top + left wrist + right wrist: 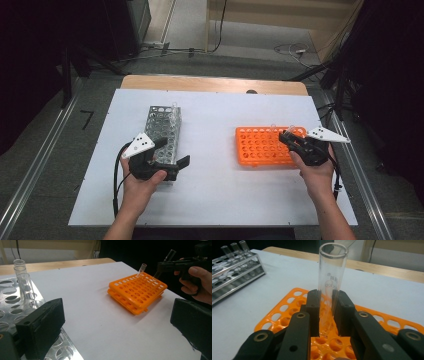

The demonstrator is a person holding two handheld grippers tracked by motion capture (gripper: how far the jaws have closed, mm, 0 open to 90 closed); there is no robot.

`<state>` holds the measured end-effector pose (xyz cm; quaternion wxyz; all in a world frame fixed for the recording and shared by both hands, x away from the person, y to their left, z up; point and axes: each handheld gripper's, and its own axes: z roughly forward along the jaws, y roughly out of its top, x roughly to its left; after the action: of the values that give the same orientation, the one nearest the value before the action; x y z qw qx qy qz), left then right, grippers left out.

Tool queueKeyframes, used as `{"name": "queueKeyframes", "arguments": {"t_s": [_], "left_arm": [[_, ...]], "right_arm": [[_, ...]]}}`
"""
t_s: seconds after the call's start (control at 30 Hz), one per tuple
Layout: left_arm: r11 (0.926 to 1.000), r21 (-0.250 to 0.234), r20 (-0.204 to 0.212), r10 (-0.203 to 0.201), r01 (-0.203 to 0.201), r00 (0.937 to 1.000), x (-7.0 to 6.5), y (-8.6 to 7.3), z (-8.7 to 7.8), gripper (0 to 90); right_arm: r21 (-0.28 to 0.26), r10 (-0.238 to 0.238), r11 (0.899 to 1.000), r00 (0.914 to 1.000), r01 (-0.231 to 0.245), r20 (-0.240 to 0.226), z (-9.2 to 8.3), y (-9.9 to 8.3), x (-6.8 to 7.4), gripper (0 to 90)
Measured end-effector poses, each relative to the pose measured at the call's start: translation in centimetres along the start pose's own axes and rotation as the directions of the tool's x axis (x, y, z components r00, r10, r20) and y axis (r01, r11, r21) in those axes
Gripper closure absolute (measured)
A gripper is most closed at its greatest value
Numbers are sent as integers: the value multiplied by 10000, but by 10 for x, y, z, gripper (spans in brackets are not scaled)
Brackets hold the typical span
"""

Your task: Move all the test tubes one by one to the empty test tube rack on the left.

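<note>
Glass fills the right gripper [327, 312]: its jaws are clamped on a clear test tube [330, 282], held upright just above the orange rack [287, 312] below them. Beside the metal rack [15, 297], the left gripper [117, 325] rests with jaws spread wide, nothing between them.

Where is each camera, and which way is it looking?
High view: above the table, looking down; both hands, left gripper, right gripper.
Left gripper view: on the left gripper, facing the orange rack; own jaws, other hand.
Right gripper view: on the right gripper, facing its tube; own jaws.
All share the orange rack.
</note>
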<state>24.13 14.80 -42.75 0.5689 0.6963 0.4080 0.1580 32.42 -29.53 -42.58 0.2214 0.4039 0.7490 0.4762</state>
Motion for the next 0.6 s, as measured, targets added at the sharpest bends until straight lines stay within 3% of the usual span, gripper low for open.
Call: {"name": "queueKeyframes", "arguments": {"t_s": [0.3, 0.6], "left_arm": [[10000, 12, 158, 89, -89, 9998, -4, 1, 1, 0], [9997, 20, 447, 240, -241, 9987, -11, 4, 4, 1]], "right_arm": [[89, -439, 9990, 9954, 448, -857, 5, 4, 28, 737], [367, -858, 9949, 9784, 943, -1882, 17, 3, 64, 737]]}}
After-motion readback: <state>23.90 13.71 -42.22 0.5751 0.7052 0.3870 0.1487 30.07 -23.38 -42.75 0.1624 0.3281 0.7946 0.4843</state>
